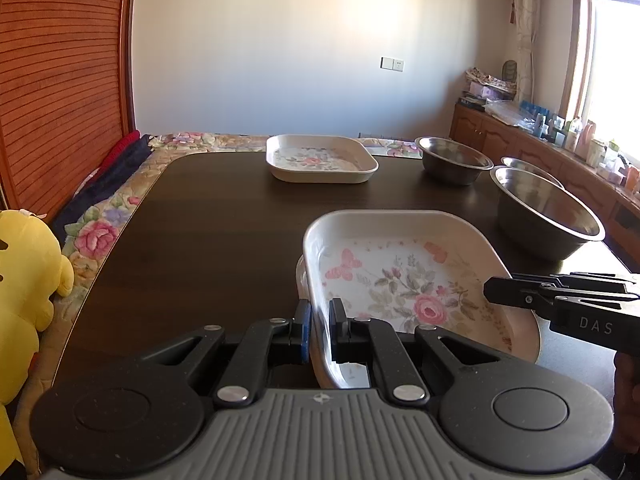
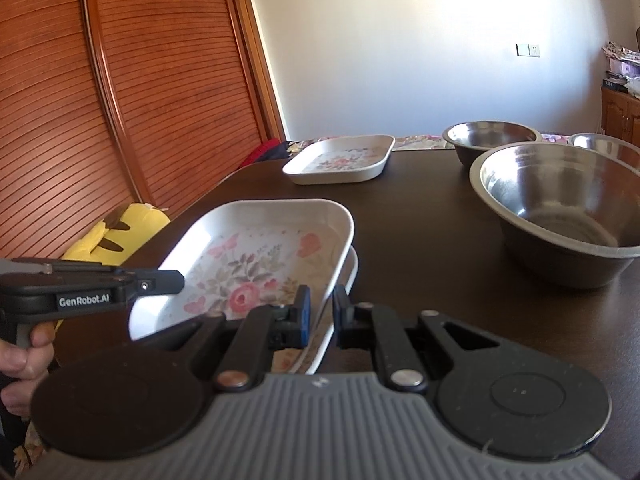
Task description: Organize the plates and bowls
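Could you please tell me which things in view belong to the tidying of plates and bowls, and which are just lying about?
Part of the job:
- held floral plate, gripped by left tongs and right tongs
- plate beneath it
- far floral plate
- three steel bowls

Lying about:
- yellow plush toy
- clutter on the cabinet

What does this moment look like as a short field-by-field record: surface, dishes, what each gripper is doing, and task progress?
surface: dark table
held dish: top floral plate, tilted over a second plate beneath it
left gripper: jaws shut on the top plate's near left rim
right gripper: jaws shut on its right rim
other dishes: far floral plate; three steel bowls, the nearest large
progress: two plates stacked, far plate and bowls still apart
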